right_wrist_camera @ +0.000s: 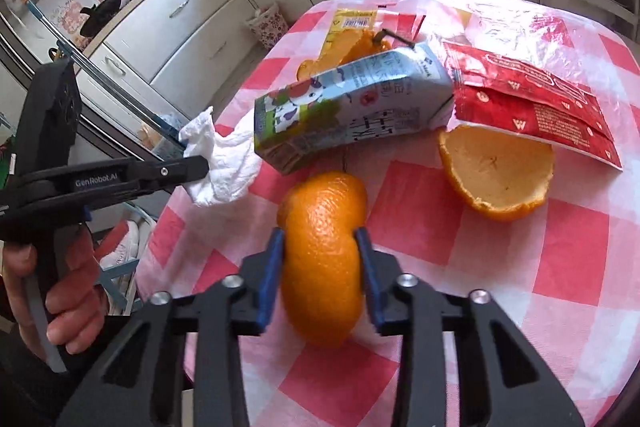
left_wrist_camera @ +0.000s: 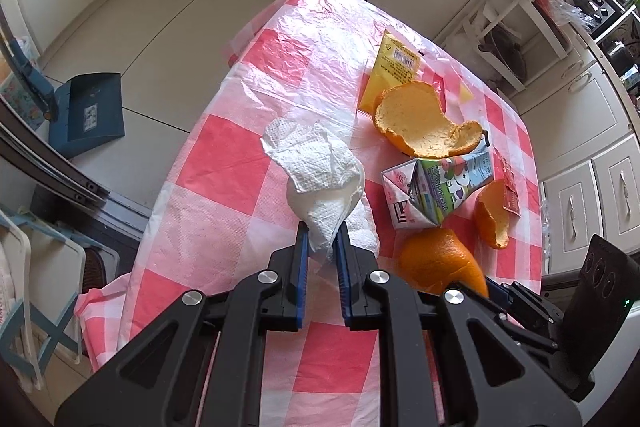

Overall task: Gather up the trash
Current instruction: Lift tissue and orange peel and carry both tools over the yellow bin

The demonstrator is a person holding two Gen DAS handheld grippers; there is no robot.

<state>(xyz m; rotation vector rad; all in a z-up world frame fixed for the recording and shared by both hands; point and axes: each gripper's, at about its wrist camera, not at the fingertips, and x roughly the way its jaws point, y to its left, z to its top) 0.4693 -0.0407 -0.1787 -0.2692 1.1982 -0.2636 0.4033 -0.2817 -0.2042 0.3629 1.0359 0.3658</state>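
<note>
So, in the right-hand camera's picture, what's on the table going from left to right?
Crumpled tissue in the left gripper → orange peel pinched by the right gripper → empty peel half → red packet.

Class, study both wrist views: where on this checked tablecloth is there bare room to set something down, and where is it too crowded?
Free: the cloth left of the crumpled tissue toward the table's left edge, and the near strip below the open peel on the right. Crowded: the middle and far side, where milk carton, red wrapper, yellow packet and peels cluster.
</note>
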